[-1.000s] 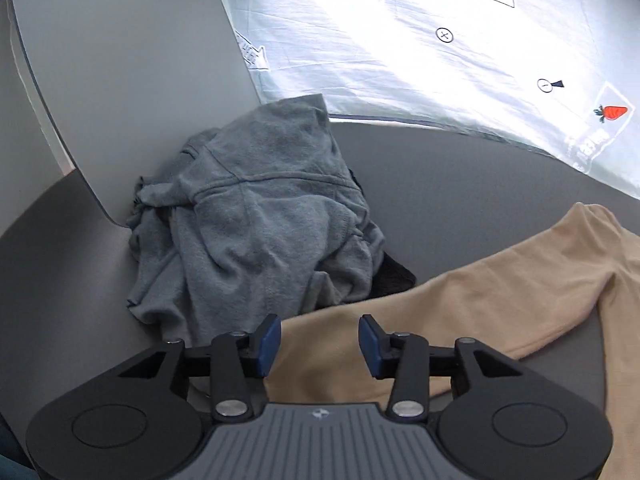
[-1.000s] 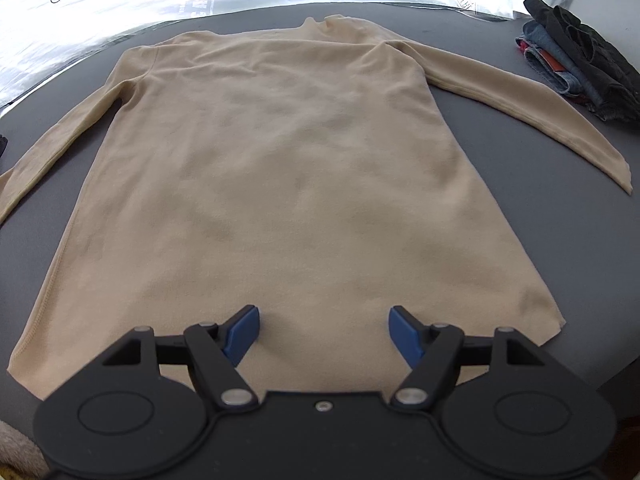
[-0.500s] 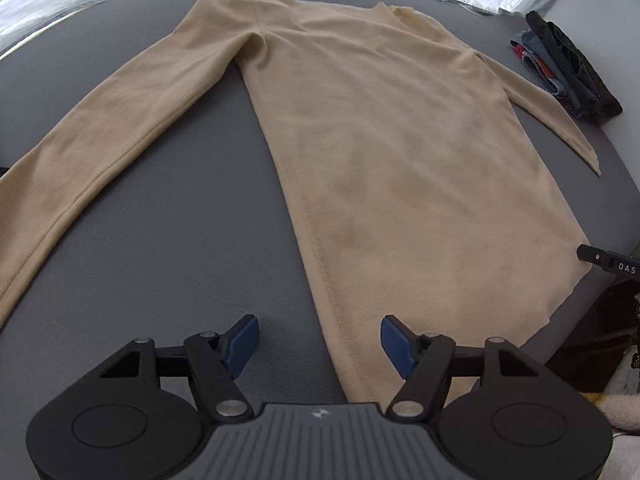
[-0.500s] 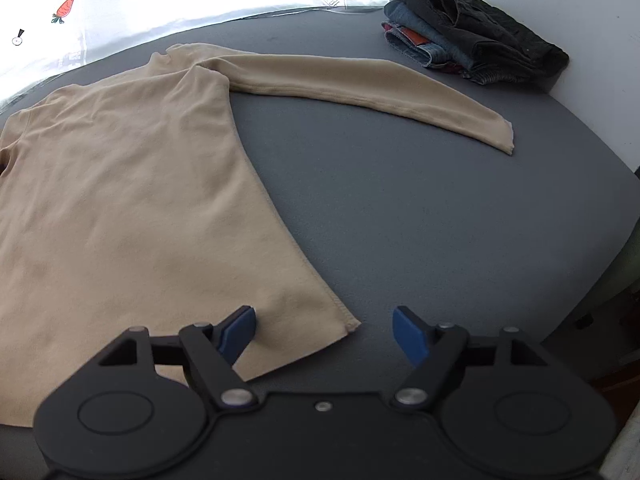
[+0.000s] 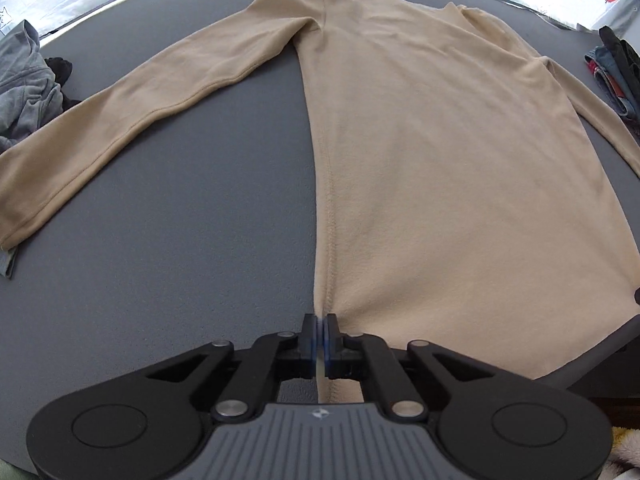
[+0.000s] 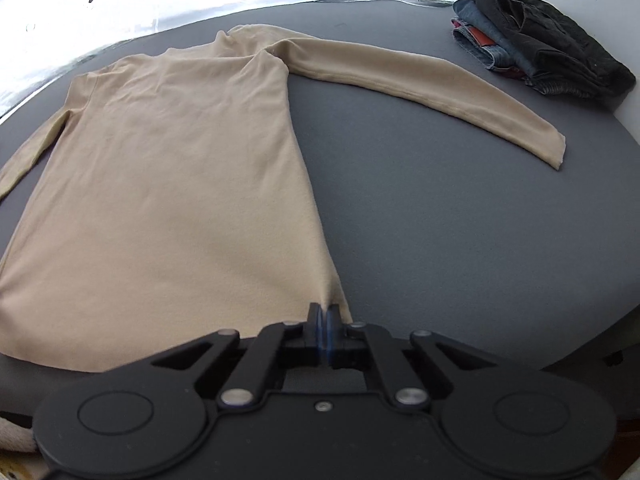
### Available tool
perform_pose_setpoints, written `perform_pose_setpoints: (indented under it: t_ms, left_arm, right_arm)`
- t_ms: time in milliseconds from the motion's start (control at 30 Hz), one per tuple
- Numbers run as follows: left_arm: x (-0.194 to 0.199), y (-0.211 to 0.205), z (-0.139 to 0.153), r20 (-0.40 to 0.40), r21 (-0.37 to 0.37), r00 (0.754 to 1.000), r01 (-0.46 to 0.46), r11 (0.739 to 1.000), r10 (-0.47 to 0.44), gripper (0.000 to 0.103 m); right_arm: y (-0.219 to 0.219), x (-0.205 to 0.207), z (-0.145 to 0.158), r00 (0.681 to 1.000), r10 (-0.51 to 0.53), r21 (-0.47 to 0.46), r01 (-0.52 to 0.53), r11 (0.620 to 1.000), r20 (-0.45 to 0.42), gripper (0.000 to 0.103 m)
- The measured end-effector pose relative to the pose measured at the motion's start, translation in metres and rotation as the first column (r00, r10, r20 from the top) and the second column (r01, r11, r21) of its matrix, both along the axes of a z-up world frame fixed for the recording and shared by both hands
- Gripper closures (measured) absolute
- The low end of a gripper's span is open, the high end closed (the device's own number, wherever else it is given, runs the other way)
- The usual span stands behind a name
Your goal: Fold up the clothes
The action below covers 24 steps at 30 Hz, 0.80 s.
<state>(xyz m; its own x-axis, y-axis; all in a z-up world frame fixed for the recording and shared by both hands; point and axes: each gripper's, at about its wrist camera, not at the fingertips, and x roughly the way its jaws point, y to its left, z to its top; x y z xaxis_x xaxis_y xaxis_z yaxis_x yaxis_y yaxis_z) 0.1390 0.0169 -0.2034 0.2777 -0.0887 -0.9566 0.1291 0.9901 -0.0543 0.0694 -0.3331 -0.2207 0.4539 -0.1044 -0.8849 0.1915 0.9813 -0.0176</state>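
Observation:
A beige long-sleeved shirt [image 5: 440, 140] lies flat on the grey table [image 5: 180, 240], neck at the far side, both sleeves spread outward. My left gripper [image 5: 322, 326] is shut on the shirt's near left hem corner, with the side seam running into its pads. In the right wrist view the same shirt [image 6: 180, 180] fills the left half. My right gripper [image 6: 323, 314] is shut on the near right hem corner, the cloth puckered at the pads. The left sleeve [image 5: 140, 112] and the right sleeve [image 6: 420, 84] lie flat.
A crumpled grey garment [image 5: 24, 80] sits at the table's far left. A stack of folded dark and denim clothes [image 6: 532, 44] stands at the far right corner. A white printed sheet [image 6: 120, 0] lies beyond the table. Bare table [image 6: 460, 220] shows right of the shirt.
Both grippers swung over to the shirt's near hem and went from open to shut on its two corners. The left one came away from the grey garment pile.

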Motion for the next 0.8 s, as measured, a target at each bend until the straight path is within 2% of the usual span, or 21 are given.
perform_pose_setpoints:
  t_ms: [33,67,100,133,167,200,233,267,300,333,433,533,667,800]
  left_arm:
    - [0.004,0.005,0.000,-0.002,-0.021,1.000,-0.008,1.000,0.008,0.093]
    - [0.007,0.011,0.000,-0.002,-0.042,1.000,-0.017,0.999,0.017,0.082]
    - [0.011,0.018,0.005,0.017,-0.053,0.999,-0.033,0.998,0.034,0.074]
    - [0.010,0.028,0.012,0.057,-0.061,0.997,-0.055,0.997,0.058,0.062]
    - [0.011,0.040,0.018,0.092,-0.061,0.992,-0.081,0.995,0.087,0.054]
    - [0.011,0.052,0.024,0.126,-0.062,0.985,-0.108,0.992,0.115,0.051]
    - [0.011,0.064,0.029,0.149,-0.058,0.978,-0.136,0.989,0.144,0.046]
    - [0.012,0.081,0.032,0.177,-0.050,0.965,-0.185,0.981,0.191,0.041]
    - [0.014,0.100,0.035,0.204,-0.041,0.946,-0.248,0.968,0.251,0.038]
    - [0.016,0.118,0.038,0.224,-0.031,0.923,-0.313,0.949,0.311,0.033]
    - [0.023,0.166,0.037,0.257,0.013,0.862,-0.455,0.890,0.437,0.028]
    - [0.035,0.210,0.030,0.303,0.078,0.819,-0.530,0.844,0.487,0.023]
    - [0.053,0.236,0.022,0.311,0.124,0.854,-0.472,0.873,0.418,0.023]
    - [0.067,0.236,0.011,0.293,0.142,0.890,-0.401,0.905,0.349,0.023]
  right_arm:
    - [0.003,0.001,-0.003,1.000,0.007,-0.023,-0.008,1.000,-0.010,0.100]
    - [0.006,0.003,-0.005,1.000,0.006,-0.052,-0.008,0.999,-0.023,0.097]
    - [0.010,0.006,-0.004,1.000,0.008,-0.083,-0.010,0.996,-0.031,0.086]
    - [0.016,0.009,0.000,1.000,0.010,-0.129,-0.012,0.992,-0.019,0.064]
    - [0.022,0.012,0.006,1.000,0.012,-0.171,-0.011,0.985,0.009,0.054]
    - [0.029,0.013,0.015,0.998,0.018,-0.200,-0.008,0.980,0.052,0.046]
    - [0.035,0.017,0.022,0.996,0.021,-0.213,-0.002,0.977,0.089,0.043]
    - [0.042,0.022,0.028,0.993,0.019,-0.218,0.006,0.976,0.114,0.039]
    - [0.049,0.028,0.033,0.990,0.020,-0.211,0.010,0.977,0.138,0.027]
    - [0.057,0.034,0.036,0.988,0.027,-0.190,0.002,0.982,0.154,0.020]
    - [0.090,0.053,0.037,0.983,0.078,-0.126,-0.057,0.990,0.165,0.018]
    - [0.132,0.068,0.028,0.975,0.161,-0.096,-0.147,0.984,0.155,0.016]
    - [0.182,0.082,0.009,0.963,0.245,-0.104,-0.234,0.967,0.111,0.014]
    - [0.205,0.093,-0.004,0.969,0.235,-0.080,-0.228,0.970,0.079,0.014]
